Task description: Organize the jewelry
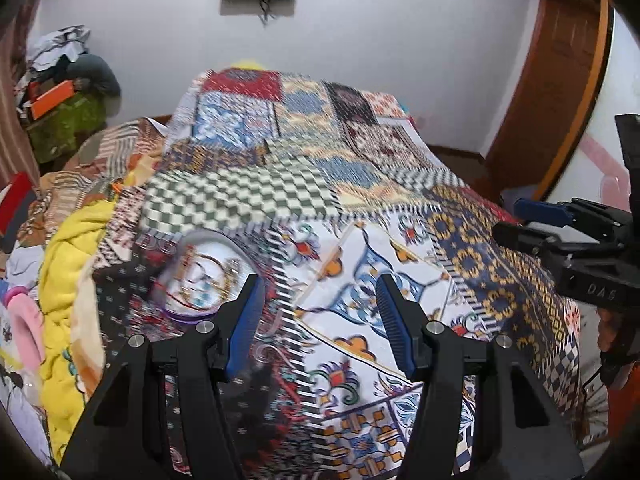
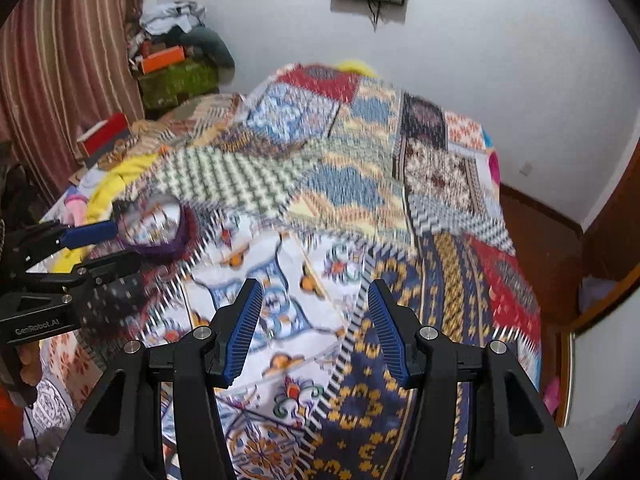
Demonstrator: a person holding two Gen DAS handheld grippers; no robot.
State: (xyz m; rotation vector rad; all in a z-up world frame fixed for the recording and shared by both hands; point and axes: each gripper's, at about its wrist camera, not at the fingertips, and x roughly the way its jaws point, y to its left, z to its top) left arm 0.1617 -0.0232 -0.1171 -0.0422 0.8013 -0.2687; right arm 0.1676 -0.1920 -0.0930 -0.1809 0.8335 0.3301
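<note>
both my claws are spread wide and empty over the patchwork bedspread (image 1: 360, 200) — left gripper (image 1: 316, 320) sits just right of the clear jewelry container (image 1: 204, 276), right gripper (image 2: 314, 328) well further right.

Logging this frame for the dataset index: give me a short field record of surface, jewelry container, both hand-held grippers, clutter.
surface: patchwork bedspread covering a bed
container: round clear dish with purple rim, holding blurred jewelry; lies on the bedspread
left hand-held gripper: open, empty, just right of the dish
right hand-held gripper: open, empty, over the bedspread, away from the dish
clutter: yellow blanket at the bed's left edge; pile of items by the curtain
image quality: motion blur, jewelry details unreadable
</note>
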